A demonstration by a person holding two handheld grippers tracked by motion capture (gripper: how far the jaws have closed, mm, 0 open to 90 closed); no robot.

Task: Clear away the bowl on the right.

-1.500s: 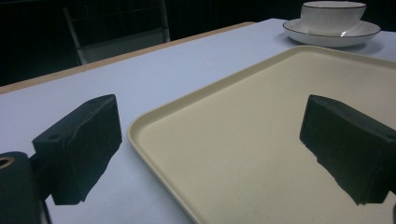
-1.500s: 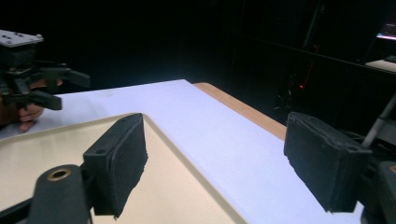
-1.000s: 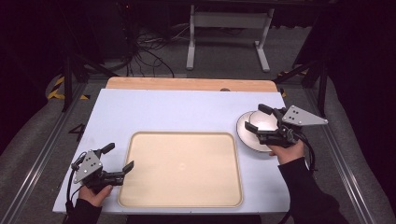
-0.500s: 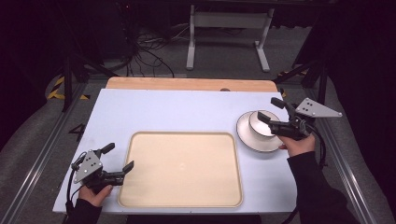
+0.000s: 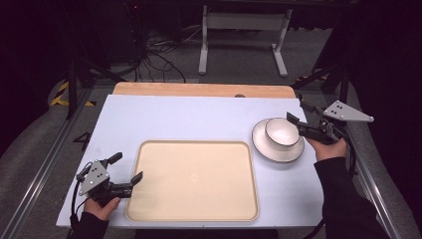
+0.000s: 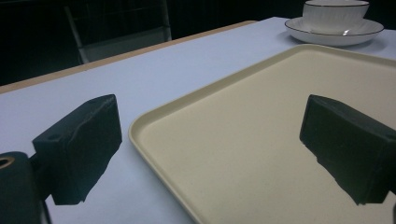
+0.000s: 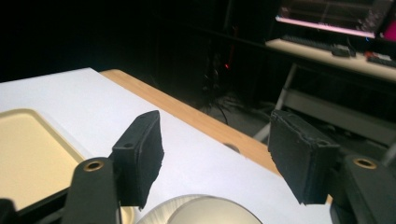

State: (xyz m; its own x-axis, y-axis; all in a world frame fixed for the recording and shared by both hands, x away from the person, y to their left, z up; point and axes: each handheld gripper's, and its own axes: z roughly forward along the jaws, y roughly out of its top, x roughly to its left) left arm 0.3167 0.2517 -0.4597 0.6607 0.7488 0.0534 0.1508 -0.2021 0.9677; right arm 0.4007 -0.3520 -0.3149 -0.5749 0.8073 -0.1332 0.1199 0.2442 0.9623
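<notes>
- Since the earlier frame my right gripper [image 5: 298,125] has backed off toward 3 o'clock; bowl [image 5: 281,133] now uncovered on its saucer [image 5: 277,148].
- Right jaws spread, empty, bowl just at their 9 o'clock.
- Left gripper [image 5: 125,172] unchanged, jaws spread, empty, at tray [image 5: 194,180] corner.
- Right is nearer.

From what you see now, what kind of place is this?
Probably a lab or recording workstation, not a kitchen: the table sits in a dark room with loose cables on the floor, a metal stand behind it, and a lit monitor with keyboard.
</notes>
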